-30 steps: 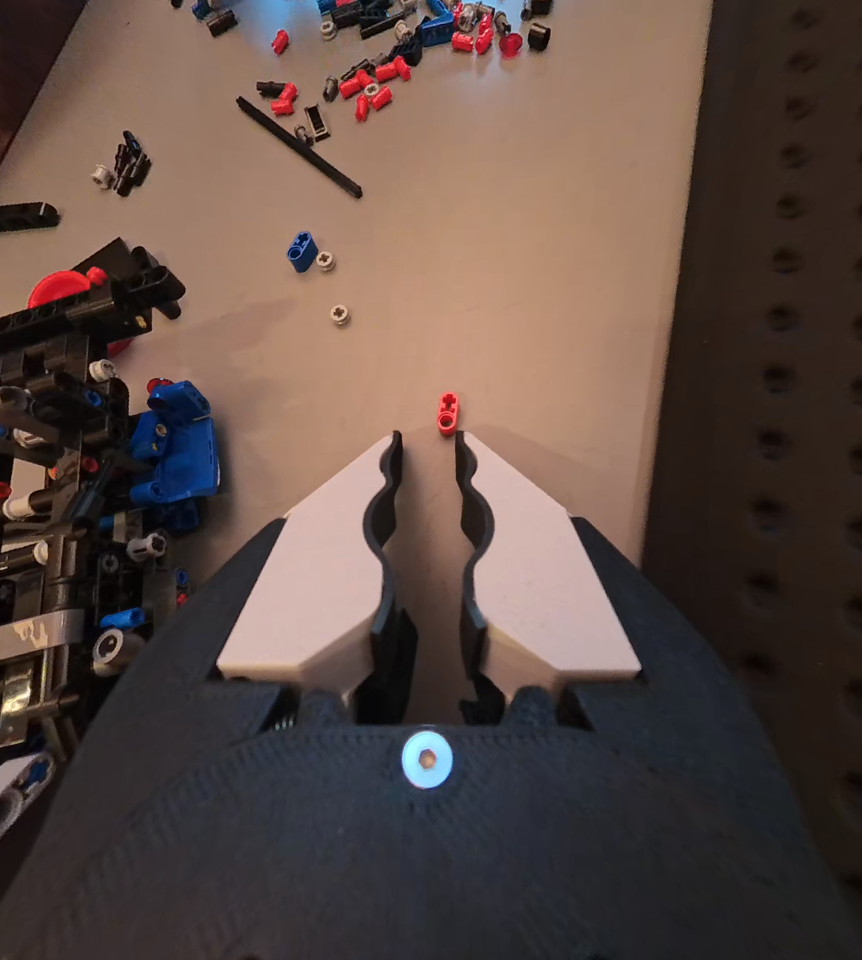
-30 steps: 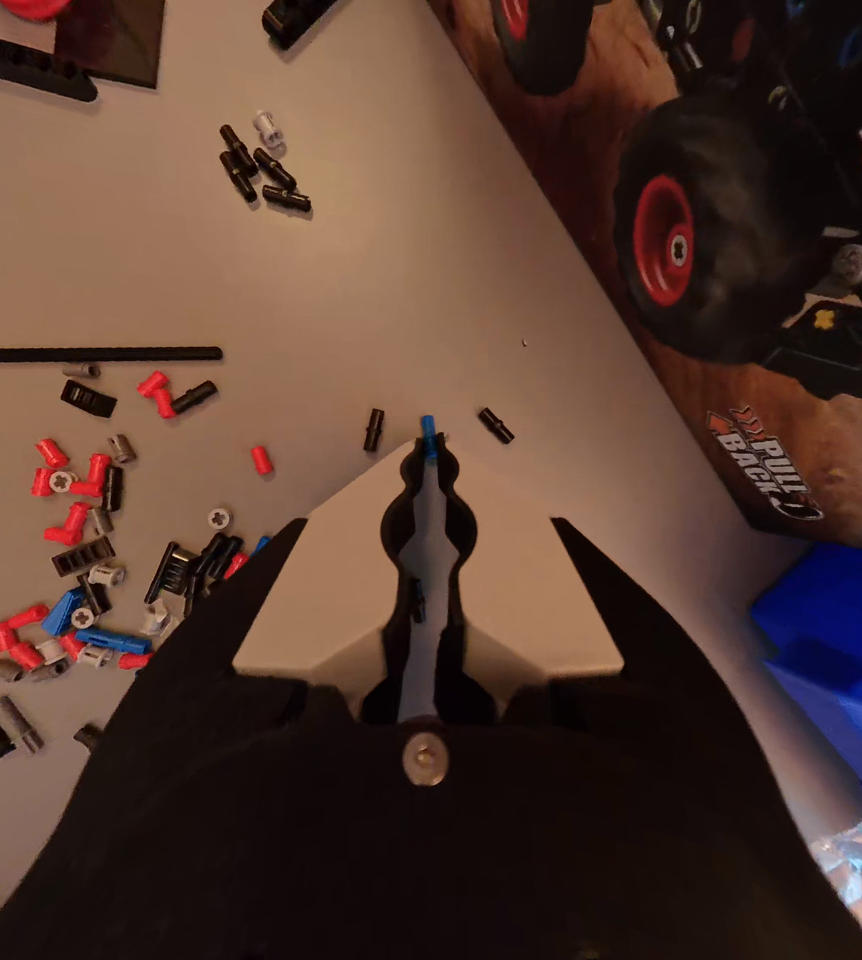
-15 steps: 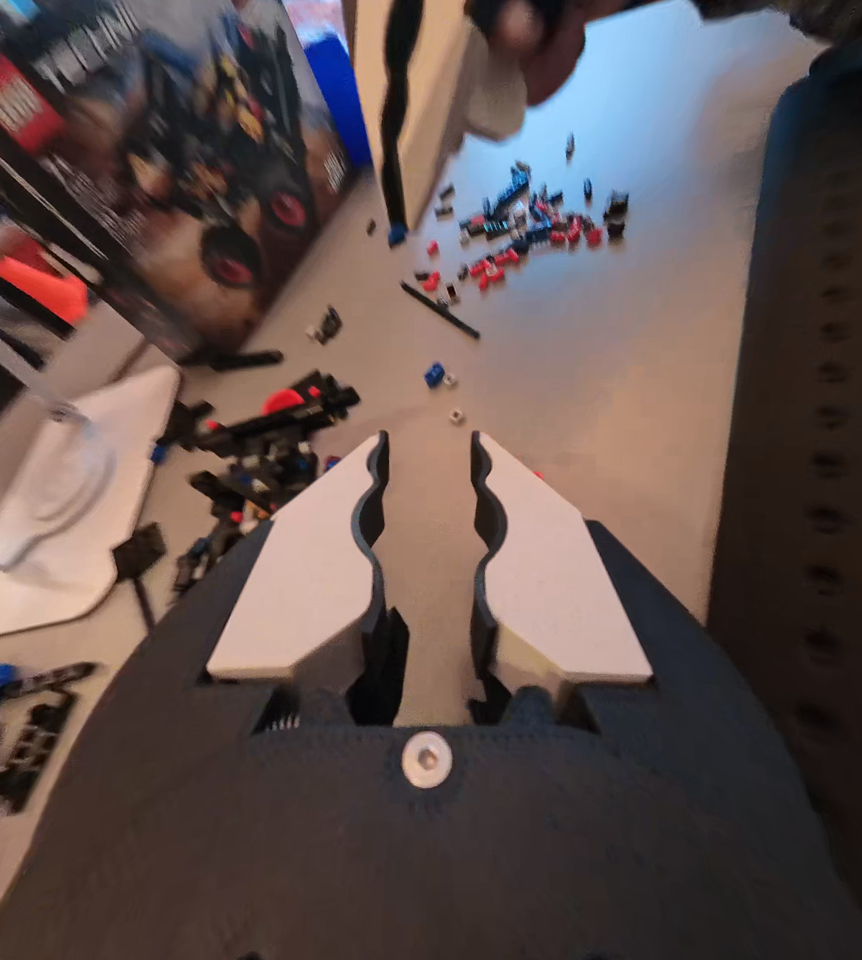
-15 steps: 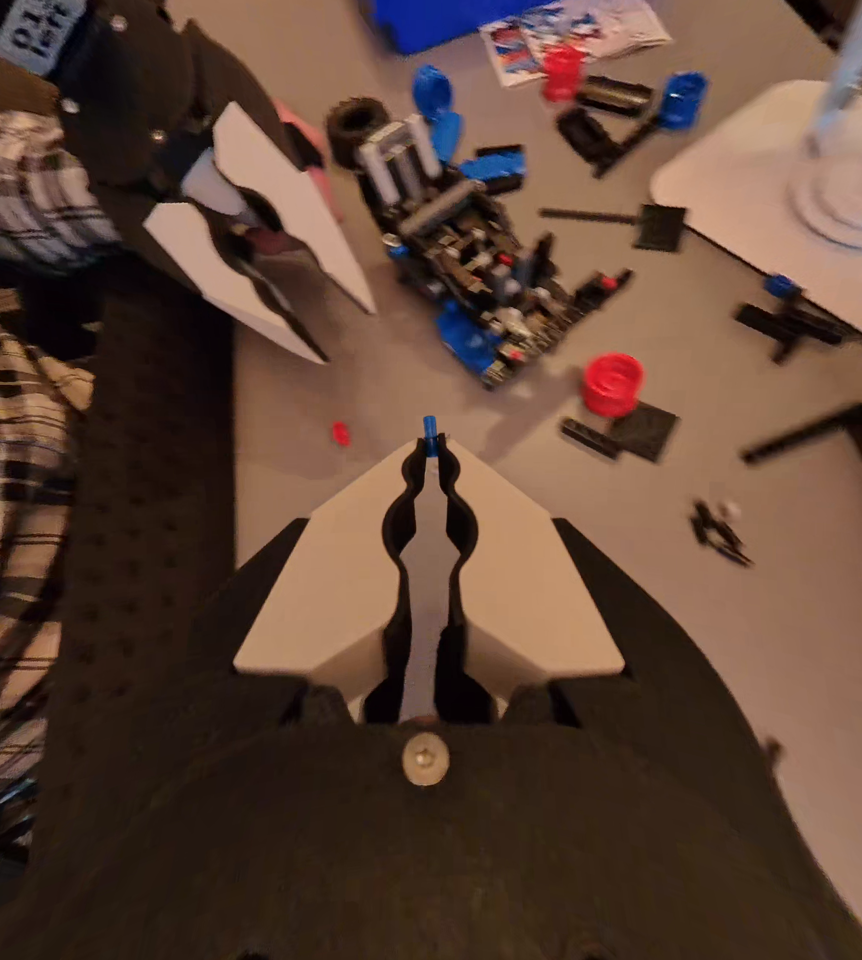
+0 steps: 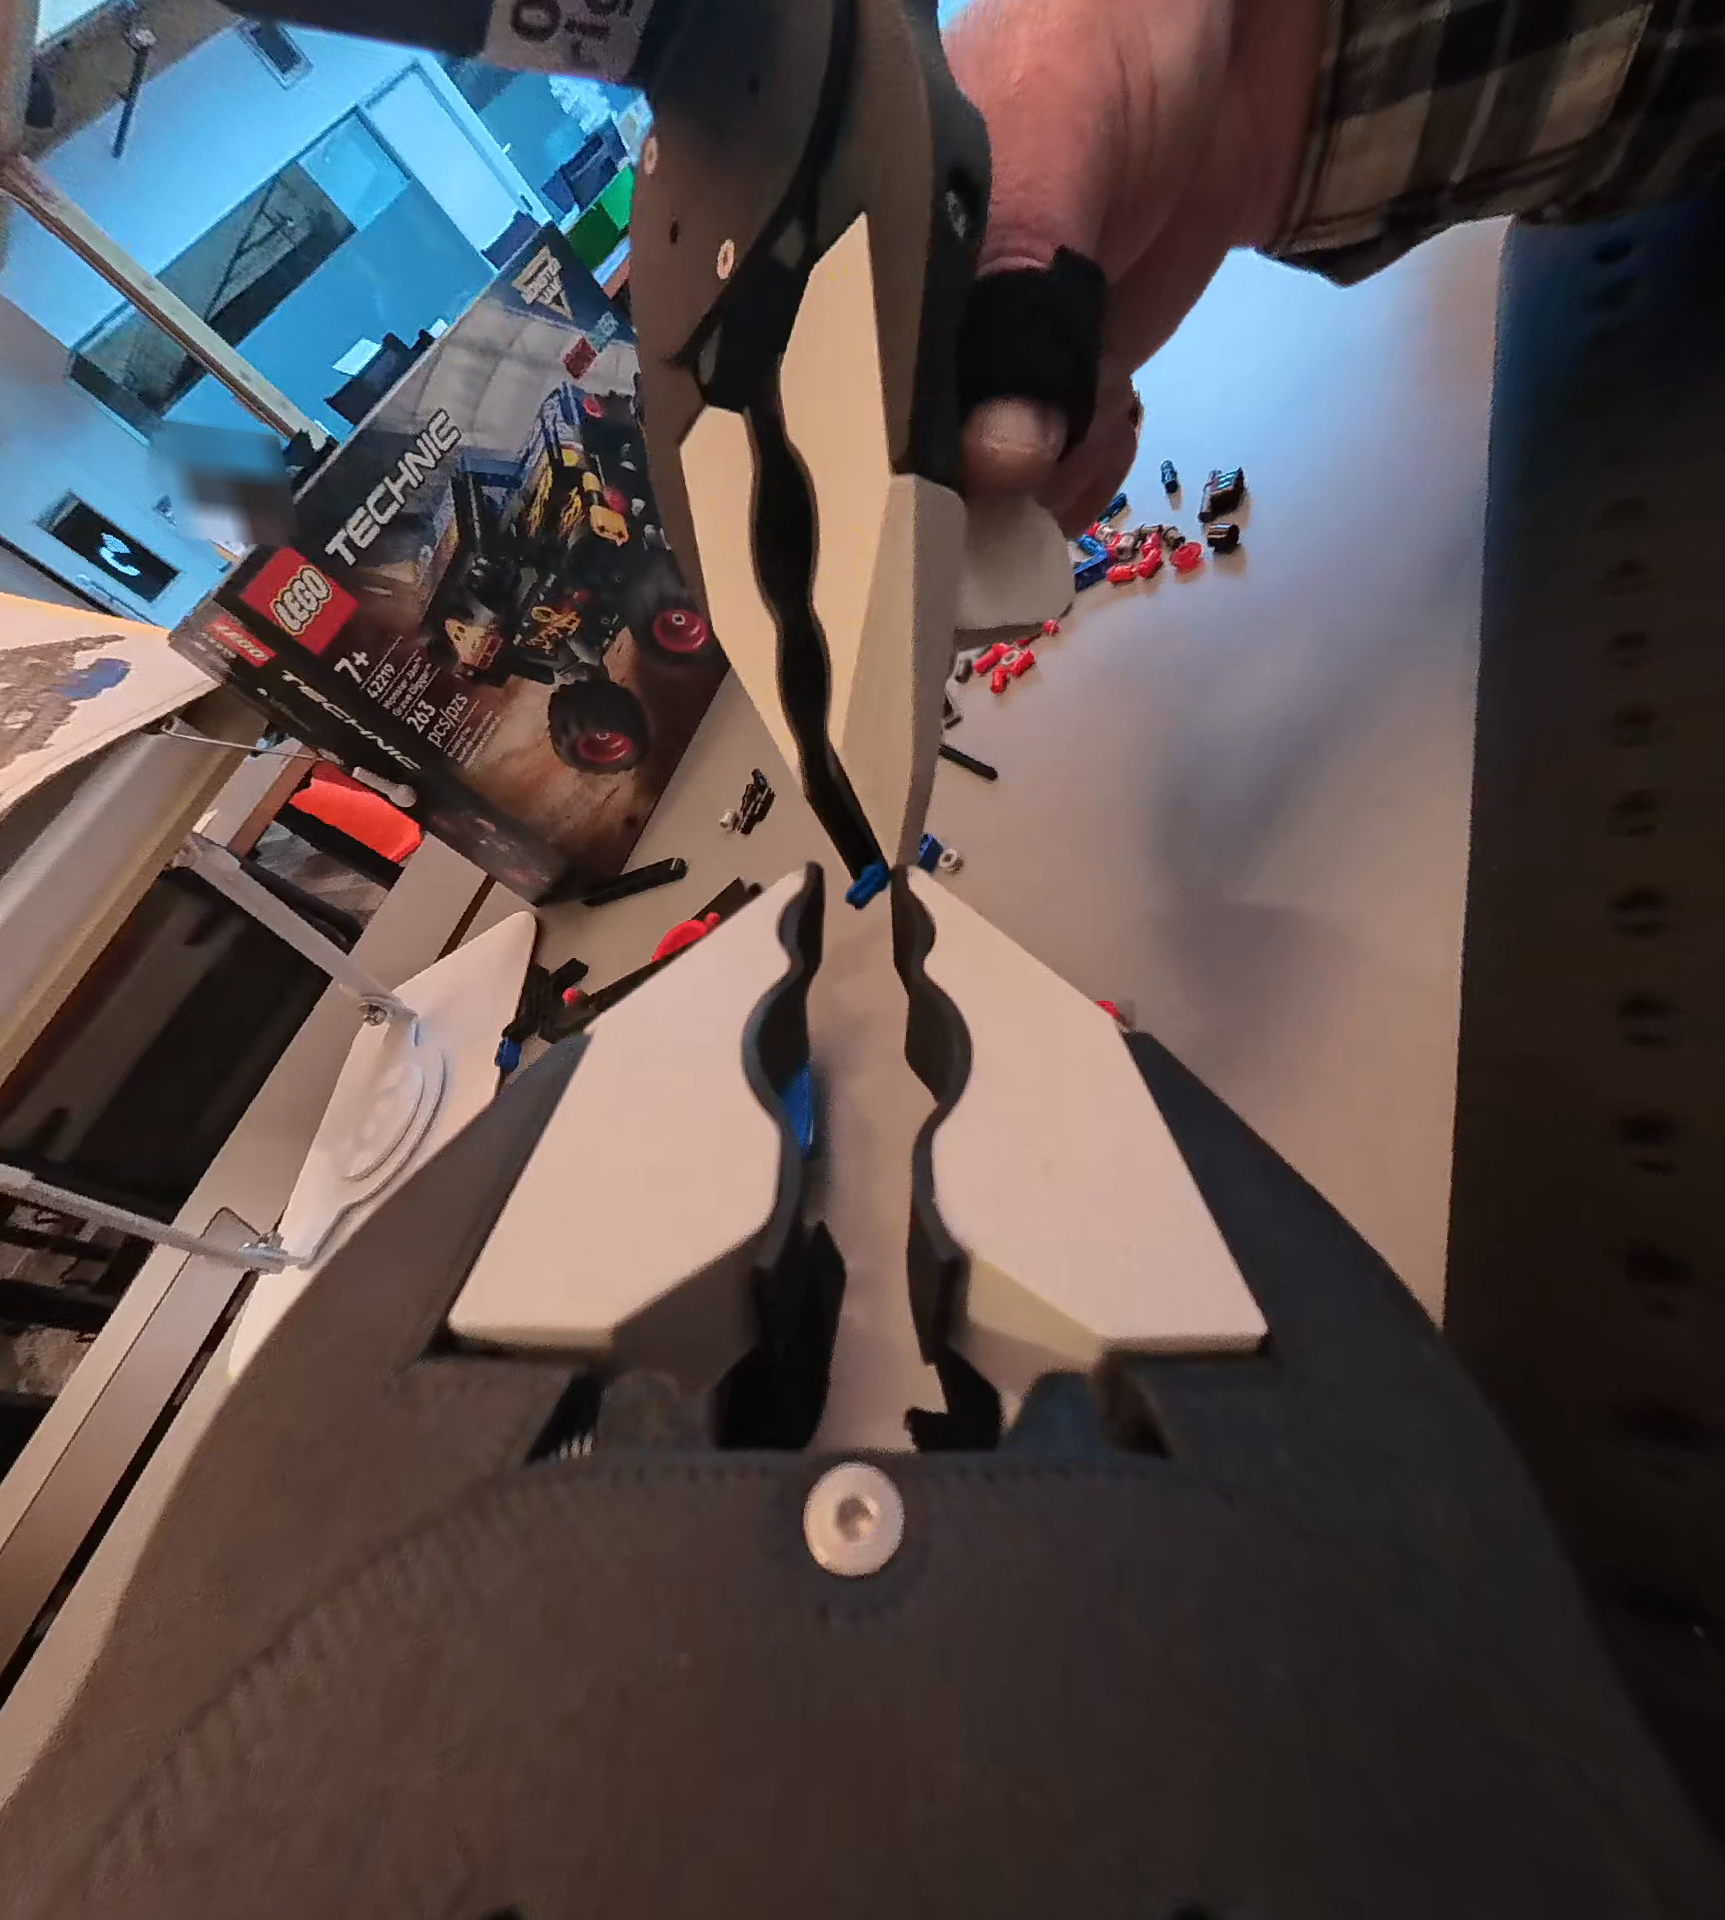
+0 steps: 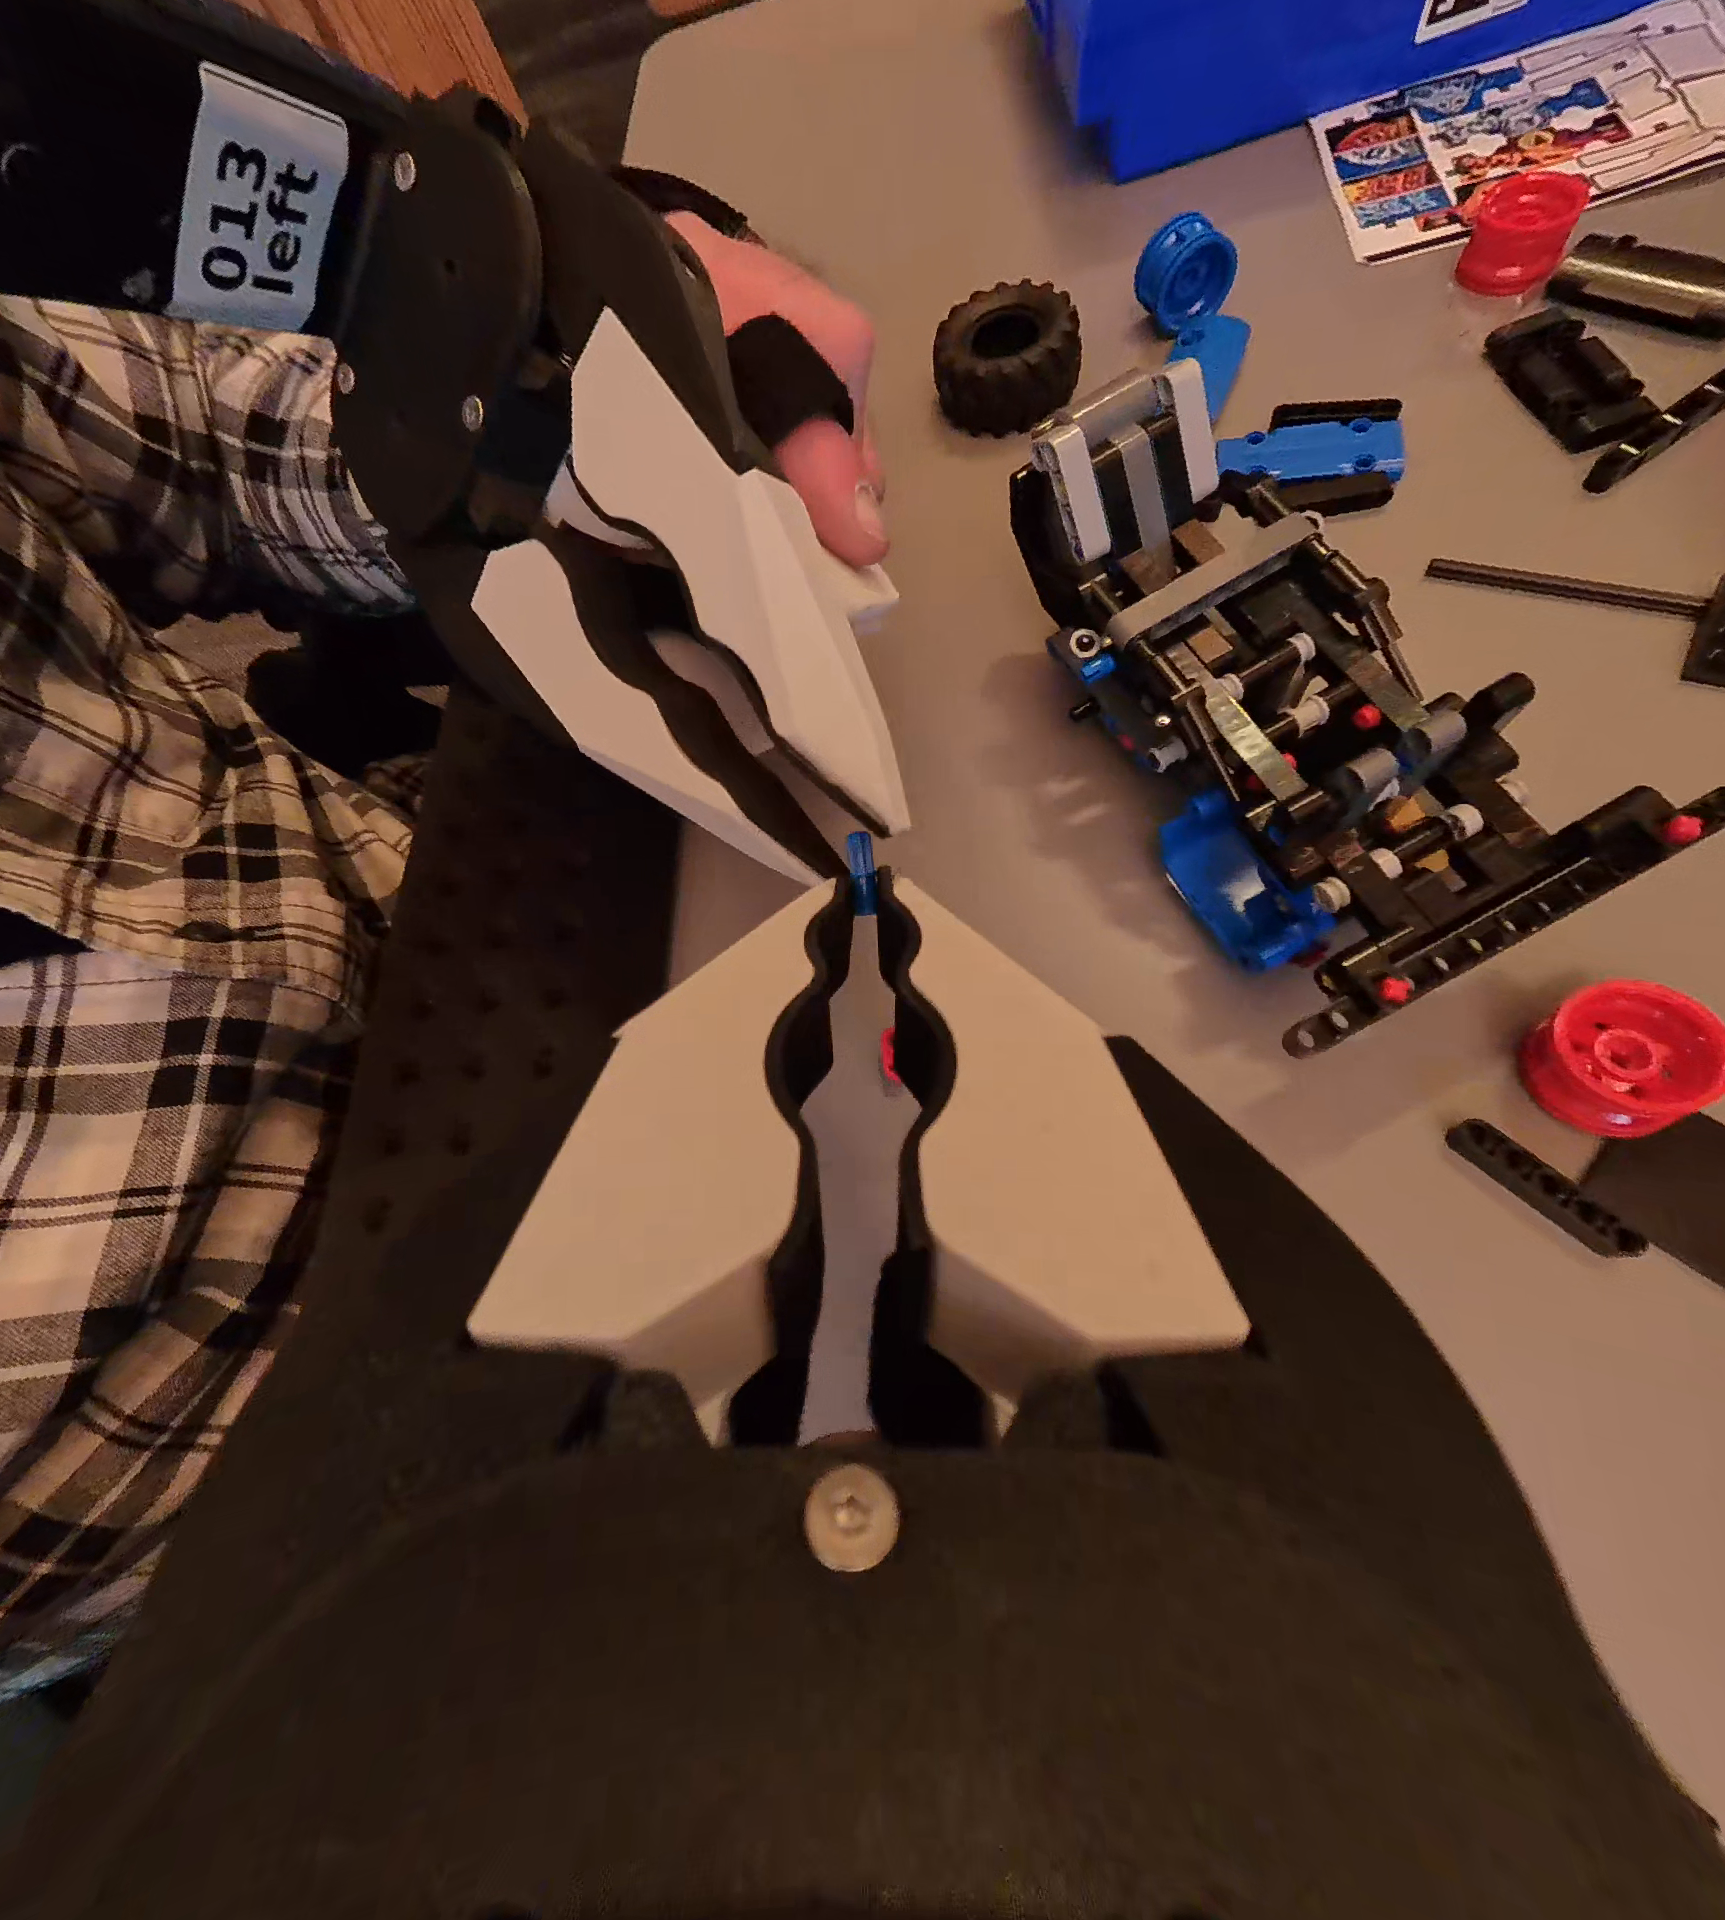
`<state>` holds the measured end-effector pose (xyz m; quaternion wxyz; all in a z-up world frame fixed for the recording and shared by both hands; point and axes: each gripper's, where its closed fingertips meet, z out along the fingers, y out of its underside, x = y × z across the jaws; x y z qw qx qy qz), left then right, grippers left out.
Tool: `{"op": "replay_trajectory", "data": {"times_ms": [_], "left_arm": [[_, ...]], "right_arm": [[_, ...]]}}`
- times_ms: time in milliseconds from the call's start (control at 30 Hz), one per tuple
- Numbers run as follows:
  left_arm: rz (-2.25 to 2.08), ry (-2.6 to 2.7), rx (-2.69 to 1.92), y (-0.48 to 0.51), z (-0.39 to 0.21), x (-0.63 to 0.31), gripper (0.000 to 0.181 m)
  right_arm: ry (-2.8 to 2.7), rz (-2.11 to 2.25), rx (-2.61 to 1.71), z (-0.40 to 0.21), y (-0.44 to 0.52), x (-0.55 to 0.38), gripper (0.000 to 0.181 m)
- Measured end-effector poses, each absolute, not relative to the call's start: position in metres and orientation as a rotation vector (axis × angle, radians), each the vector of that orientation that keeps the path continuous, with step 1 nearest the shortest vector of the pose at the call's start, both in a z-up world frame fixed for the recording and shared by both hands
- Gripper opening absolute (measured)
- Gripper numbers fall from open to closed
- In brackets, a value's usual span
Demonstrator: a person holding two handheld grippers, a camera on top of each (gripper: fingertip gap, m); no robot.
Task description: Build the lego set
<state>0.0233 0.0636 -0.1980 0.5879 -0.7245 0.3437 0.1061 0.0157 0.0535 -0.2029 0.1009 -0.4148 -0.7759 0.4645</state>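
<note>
My right gripper (image 6: 860,899) is shut on a small blue pin (image 6: 859,871) that sticks out past its tips. My left gripper (image 5: 853,888) is open, held above the table, and the blue pin (image 5: 866,883) lies in the gap between its fingertips. In the left wrist view the right gripper (image 5: 873,857) comes down from above, tip to tip with mine. In the right wrist view the left gripper (image 6: 863,847) reaches in from the upper left. The partly built black and blue vehicle (image 6: 1336,727) stands on the grey table to the right.
Red wheel hubs (image 6: 1627,1055), a black tyre (image 6: 1009,358), a blue hub (image 6: 1185,272) and black beams lie around the vehicle. A pile of loose red, blue and black parts (image 5: 1138,551) lies far off. The set's box (image 5: 484,623) stands at the left. A dark perforated surface (image 5: 1647,935) borders the table. Both grippers' tips are close together, under 4 cm apart.
Both grippers rose off the table and swung toward each other. The right carried the blue pin to the left gripper's tips. The left left the red connector behind.
</note>
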Motion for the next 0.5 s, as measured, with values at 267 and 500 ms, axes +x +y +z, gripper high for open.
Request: {"op": "replay_trajectory", "data": {"times_ms": [267,500], "left_arm": [[0.216,0.846,-1.679,0.0606,-0.2008,0.0313,0.014],[0.251,0.848,-1.672,0.0613,-0.2001,0.0299,0.010]], "right_arm": [[-2.272,1.483,-1.229,-0.2020,0.0493,0.0172,0.002],[-2.236,1.539,-1.238,-0.2007,0.0490,0.0162,0.002]]}}
